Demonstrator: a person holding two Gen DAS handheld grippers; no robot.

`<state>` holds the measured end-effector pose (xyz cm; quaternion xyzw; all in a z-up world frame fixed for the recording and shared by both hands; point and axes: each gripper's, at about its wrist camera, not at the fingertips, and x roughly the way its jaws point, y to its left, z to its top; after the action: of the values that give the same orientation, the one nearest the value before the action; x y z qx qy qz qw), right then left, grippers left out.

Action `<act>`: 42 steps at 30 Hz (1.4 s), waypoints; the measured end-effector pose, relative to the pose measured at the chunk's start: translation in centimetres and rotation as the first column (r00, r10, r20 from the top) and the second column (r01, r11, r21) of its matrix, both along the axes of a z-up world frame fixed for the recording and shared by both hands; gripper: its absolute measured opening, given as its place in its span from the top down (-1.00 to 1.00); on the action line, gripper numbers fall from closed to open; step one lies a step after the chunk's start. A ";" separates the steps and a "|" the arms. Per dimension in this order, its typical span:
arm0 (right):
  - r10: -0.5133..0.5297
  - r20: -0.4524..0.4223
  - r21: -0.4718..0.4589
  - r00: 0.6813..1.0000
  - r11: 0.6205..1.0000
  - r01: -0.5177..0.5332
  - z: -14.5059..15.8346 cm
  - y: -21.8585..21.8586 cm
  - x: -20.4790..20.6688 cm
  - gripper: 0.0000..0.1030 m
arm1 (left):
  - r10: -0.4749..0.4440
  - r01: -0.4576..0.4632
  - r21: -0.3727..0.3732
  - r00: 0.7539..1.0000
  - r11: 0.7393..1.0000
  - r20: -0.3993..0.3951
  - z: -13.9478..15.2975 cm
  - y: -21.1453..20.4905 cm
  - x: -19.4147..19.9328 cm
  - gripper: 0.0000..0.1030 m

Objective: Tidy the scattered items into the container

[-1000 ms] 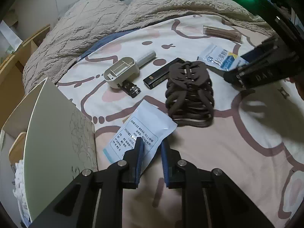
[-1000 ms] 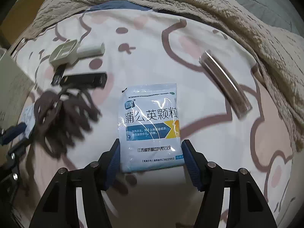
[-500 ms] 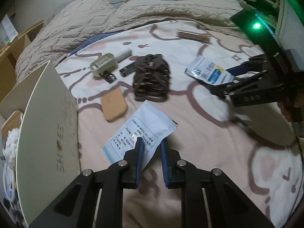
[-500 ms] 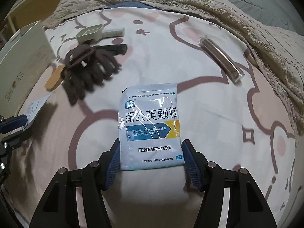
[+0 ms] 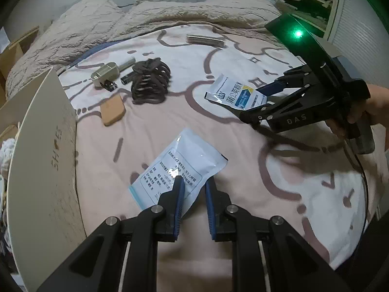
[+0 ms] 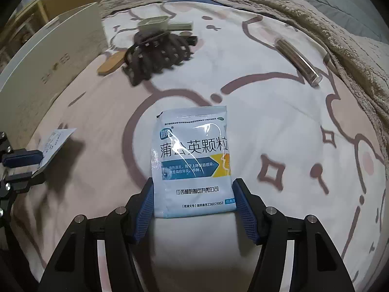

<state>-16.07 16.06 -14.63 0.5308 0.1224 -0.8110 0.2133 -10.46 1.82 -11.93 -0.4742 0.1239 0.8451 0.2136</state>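
Left to right, on a bed with a printed sheet [image 5: 243,56]: an open box [image 5: 43,160] at the left edge serves as the container, its flap raised toward the bed. The left gripper [image 5: 193,182] is clenched on the corner of a white sachet [image 5: 180,165], text side up, carried above the sheet just beside the box. Risk: the grip takes only a corner, so the limp sachet could slip or fold and catch on the raised flap on the way in. Unsorted items remain mid-bed: a tan pad [image 5: 113,109], a brown claw clip [image 5: 149,84], a beige scoop-shaped holder [image 5: 107,74], a black stick [image 5: 127,79], and a clear tube [image 6: 299,59] toward the blanket [image 5: 121,19]. The right gripper [image 6: 193,198], in a person's hand [image 5: 364,112], grasps a blue-printed sachet [image 6: 192,155] across its width. Risk: squeezed edge to edge, it may buckle and pop free. The left view alone shows the hand and the box interior's edge; the right view alone shows the printed face and the tube's open end.
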 end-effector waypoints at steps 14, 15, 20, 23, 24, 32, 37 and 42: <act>-0.037 -0.083 -0.051 0.996 0.998 0.033 -0.5 0.4 1.9 -0.28 | -0.077 0.077 0.000 0.992 0.997 0.100 -1.6 -0.7 4.3 0.48; -0.038 -0.082 -0.057 0.996 0.998 0.033 -0.6 0.4 1.9 -0.28 | -0.060 0.059 0.010 0.993 0.998 0.106 -1.4 -0.8 4.3 0.33; -0.033 -0.082 -0.051 0.996 0.998 0.029 -0.6 0.3 2.0 -0.28 | 0.066 -0.070 0.058 0.995 0.996 0.068 0.1 -1.3 3.2 -0.53; -0.032 -0.087 -0.050 0.996 0.998 0.028 -0.7 0.3 2.0 -0.28 | 0.139 -0.145 0.079 0.987 0.986 0.081 0.3 -1.1 1.8 -0.66; -0.032 -0.086 -0.049 0.996 0.998 0.028 -0.8 0.3 2.0 -0.28 | 0.166 -0.175 0.090 0.981 0.981 0.097 0.1 -1.1 1.2 -0.68; -0.030 -0.108 -0.048 0.994 0.999 0.025 -0.9 0.3 2.4 -0.28 | 0.307 -0.318 0.085 0.943 0.944 0.125 -1.1 -0.5 -1.1 -0.78; -0.029 -0.108 -0.047 0.994 0.999 0.024 -0.9 0.2 2.4 -0.28 | 0.331 -0.334 0.024 0.939 0.942 0.095 -1.9 0.4 -1.7 -0.99; -0.027 -0.113 -0.042 0.993 0.999 0.022 -0.9 0.2 2.3 -0.28 | 0.378 -0.381 0.000 0.915 0.924 0.143 -3.3 0.2 -2.7 -1.00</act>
<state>-13.74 16.29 -15.52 0.4810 0.1113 -0.8447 0.2067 -13.12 2.05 -15.26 -0.5444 0.0025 0.8366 0.0604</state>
